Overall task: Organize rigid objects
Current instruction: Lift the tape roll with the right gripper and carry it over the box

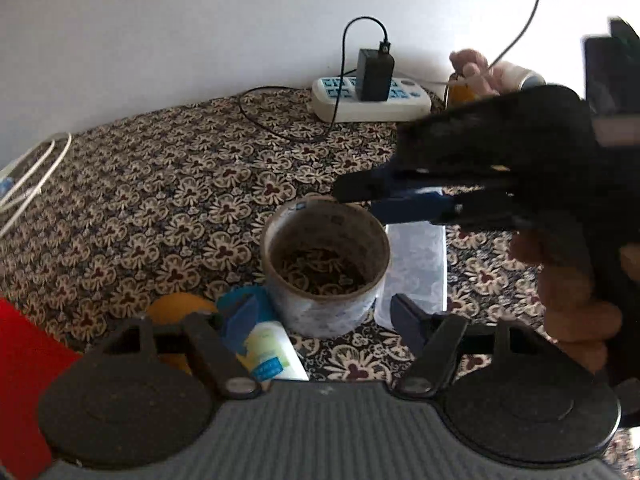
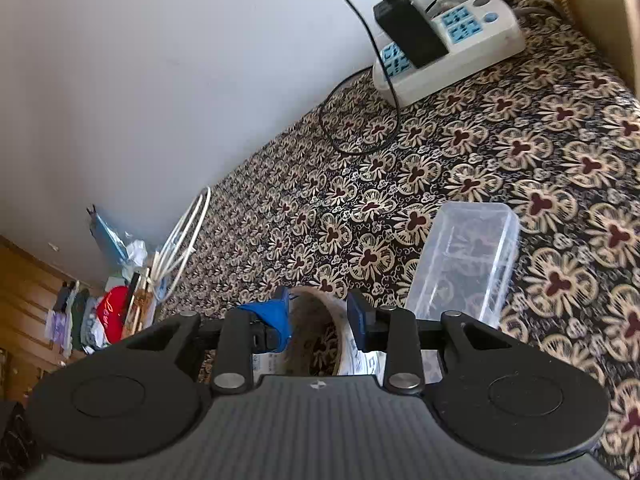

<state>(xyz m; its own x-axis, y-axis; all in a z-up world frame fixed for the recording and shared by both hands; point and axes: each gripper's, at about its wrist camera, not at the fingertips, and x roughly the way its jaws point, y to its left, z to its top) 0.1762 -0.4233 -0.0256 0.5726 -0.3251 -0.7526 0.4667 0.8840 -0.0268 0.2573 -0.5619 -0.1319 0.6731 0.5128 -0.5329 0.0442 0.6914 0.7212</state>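
A wide roll of clear packing tape (image 1: 326, 270) stands on end on the patterned cloth, just ahead of my left gripper (image 1: 326, 320), which is open and around nothing. A clear plastic box (image 1: 416, 268) lies right of the roll. My right gripper (image 1: 360, 196) reaches in from the right, its fingers over the roll's far rim. In the right wrist view the right gripper (image 2: 320, 320) is open with the roll (image 2: 320, 334) between its fingers; I cannot tell if they touch it. The box (image 2: 464, 260) lies to its right.
A white tube with a blue cap (image 1: 260, 340) and an orange round thing (image 1: 176, 312) lie near my left fingers. A red object (image 1: 20, 368) is at the left edge. A power strip with a black charger (image 1: 372, 92) sits by the wall. White cable (image 1: 32, 180) lies left.
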